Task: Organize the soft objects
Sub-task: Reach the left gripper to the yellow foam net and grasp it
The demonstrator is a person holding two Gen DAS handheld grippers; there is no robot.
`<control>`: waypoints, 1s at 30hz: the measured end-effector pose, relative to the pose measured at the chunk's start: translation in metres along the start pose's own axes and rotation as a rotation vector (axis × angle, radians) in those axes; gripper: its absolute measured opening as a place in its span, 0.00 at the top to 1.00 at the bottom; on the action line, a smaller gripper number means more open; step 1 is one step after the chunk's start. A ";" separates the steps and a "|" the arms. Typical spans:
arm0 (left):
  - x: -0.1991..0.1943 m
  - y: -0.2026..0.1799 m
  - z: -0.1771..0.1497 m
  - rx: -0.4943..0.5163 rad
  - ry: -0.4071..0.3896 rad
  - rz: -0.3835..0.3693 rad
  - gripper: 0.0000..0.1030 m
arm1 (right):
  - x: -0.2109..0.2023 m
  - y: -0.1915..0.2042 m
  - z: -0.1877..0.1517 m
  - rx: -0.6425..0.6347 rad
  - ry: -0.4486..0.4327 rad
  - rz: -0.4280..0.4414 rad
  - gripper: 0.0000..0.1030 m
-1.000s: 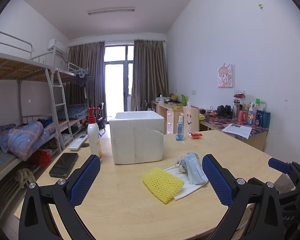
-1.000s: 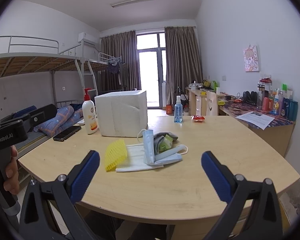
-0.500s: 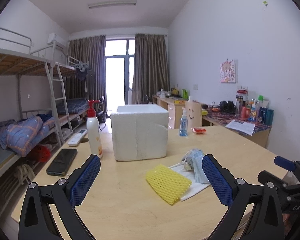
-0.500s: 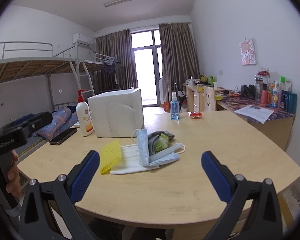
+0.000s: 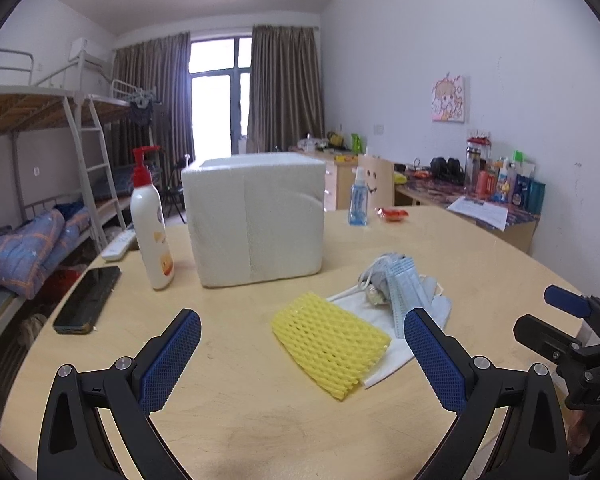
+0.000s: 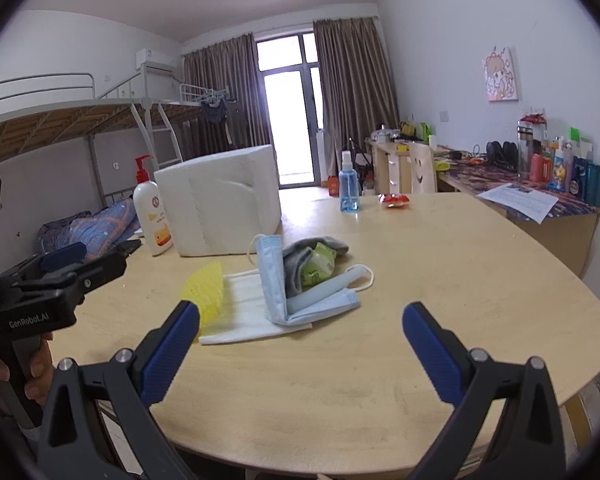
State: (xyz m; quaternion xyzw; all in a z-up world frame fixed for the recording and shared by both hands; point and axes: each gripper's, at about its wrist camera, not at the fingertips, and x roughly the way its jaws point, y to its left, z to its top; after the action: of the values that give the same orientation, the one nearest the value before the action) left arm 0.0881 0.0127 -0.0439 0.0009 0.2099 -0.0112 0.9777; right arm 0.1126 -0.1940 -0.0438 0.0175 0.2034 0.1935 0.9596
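Note:
A yellow foam net sleeve (image 5: 330, 344) lies on the wooden table (image 5: 260, 408), partly on a white face mask (image 5: 384, 364). Behind it sits a pile of blue face masks (image 5: 404, 284) with a grey sock. In the right wrist view the net (image 6: 206, 292), the white mask (image 6: 244, 312), the blue masks (image 6: 300, 300) and the grey sock (image 6: 300, 258) around a green-white item show. A white foam box (image 5: 256, 216) stands behind. My left gripper (image 5: 300, 354) is open and empty, just short of the net. My right gripper (image 6: 300, 346) is open and empty, short of the pile.
A lotion pump bottle (image 5: 151, 224), a black phone (image 5: 88, 298) and a remote (image 5: 118, 245) lie left of the box. A blue spray bottle (image 5: 358, 202) and a red packet (image 5: 392, 213) sit at the far side. A bunk bed stands left, cluttered desks right.
Both grippers have moved forward and lower toward the pile of soft objects, which now looks larger. Both stay open. Nothing on the table has moved.

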 end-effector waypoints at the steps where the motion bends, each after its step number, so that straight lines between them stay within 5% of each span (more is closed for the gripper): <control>1: 0.004 -0.001 0.000 -0.001 0.011 0.003 0.01 | 0.004 0.000 0.000 0.001 0.009 0.001 0.00; 23: 0.084 -0.022 -0.006 0.055 0.230 -0.015 0.01 | 0.048 -0.019 0.007 0.022 0.112 0.003 0.00; 30: 0.098 -0.027 -0.009 0.047 0.294 -0.030 0.15 | 0.062 -0.020 0.007 0.023 0.147 0.022 0.00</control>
State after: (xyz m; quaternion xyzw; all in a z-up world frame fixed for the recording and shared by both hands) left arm 0.1735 -0.0165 -0.0919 0.0220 0.3502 -0.0307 0.9359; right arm 0.1747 -0.1887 -0.0637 0.0165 0.2753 0.2024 0.9397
